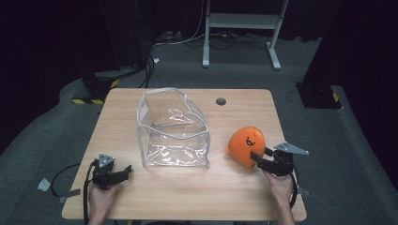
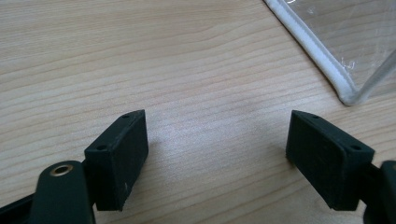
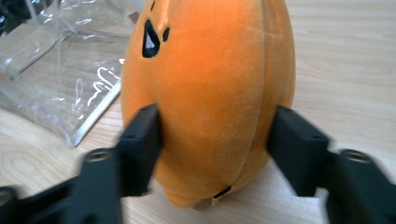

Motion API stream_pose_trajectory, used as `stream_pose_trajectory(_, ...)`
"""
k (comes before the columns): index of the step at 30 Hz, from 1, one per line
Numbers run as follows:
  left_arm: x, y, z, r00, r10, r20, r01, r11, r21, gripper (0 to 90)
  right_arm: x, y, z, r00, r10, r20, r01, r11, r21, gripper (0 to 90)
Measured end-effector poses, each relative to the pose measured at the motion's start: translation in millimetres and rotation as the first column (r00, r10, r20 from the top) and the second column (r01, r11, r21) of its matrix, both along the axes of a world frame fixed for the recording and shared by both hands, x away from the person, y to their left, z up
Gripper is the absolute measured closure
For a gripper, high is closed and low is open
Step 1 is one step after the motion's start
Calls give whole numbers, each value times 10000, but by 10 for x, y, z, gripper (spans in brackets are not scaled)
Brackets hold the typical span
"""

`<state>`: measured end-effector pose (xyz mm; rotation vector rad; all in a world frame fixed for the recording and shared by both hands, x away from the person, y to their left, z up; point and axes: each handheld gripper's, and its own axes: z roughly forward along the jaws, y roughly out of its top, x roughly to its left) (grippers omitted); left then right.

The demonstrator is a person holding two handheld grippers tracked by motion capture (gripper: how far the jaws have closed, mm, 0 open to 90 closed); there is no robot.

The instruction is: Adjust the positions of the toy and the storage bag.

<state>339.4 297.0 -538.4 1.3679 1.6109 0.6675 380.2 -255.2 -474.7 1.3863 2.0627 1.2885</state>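
Right gripper view: right tongs [image 3: 212,140] pinch the plush [image 3: 210,88], its long axis upright between the pads. The bag [image 1: 172,129] lies to its left, and the left tongs [image 1: 123,171] wait wide, empty.

high: overhead, forward-down | gripper views: close, low | shared: table [image 1: 187,187]

- You have a clear plastic bag [image 1: 172,129] standing open near the middle of the wooden table [image 1: 187,197], its white-piped edge toward you.
- A dark round grommet [image 1: 220,101] sits at the table's far edge.
- Beyond it, a white desk frame [image 1: 241,21] stands on grey carpet [image 1: 42,126], with cables [image 1: 187,41] nearby.
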Motion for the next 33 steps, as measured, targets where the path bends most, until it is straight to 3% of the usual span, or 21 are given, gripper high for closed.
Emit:
stream_pose_trajectory(4, 0, 0, 0, 10000, 1, 1, -1, 10000, 0, 210, -25, 76, 22, 9988, 430, 231, -423, 9987, -279, 644)
stream_pose_trajectory(7, 0, 0, 0, 10000, 1, -1, -1, 10000, 3, 210, -41, 110, 26, 9974, 657, 291, -648, 9974, -312, 691)
stream_pose_trajectory(22, -1, -1, 0, 10000, -26, -15, 26, 10000, 51, 208, -81, 438, 30, 9849, 1715, 233, -1717, 9851, 57, 723)
stream_pose_trajectory(27, -1, -1, 0, 10000, -27, -17, 27, 10000, 50, 208, -82, 543, 28, 9844, 1744, 209, -1744, 9847, -8, 650)
stream_pose_trajectory(31, -1, -1, 0, 10000, -26, -13, 26, 10000, 47, 208, -90, 507, 27, 9907, 1351, 152, -1351, 9908, -20, 448)
stream_pose_trajectory(33, -1, 0, 0, 10000, -31, -21, 32, 10000, 47, 208, -86, 479, 29, 9917, 1285, -2, -1284, 9916, 116, 396)
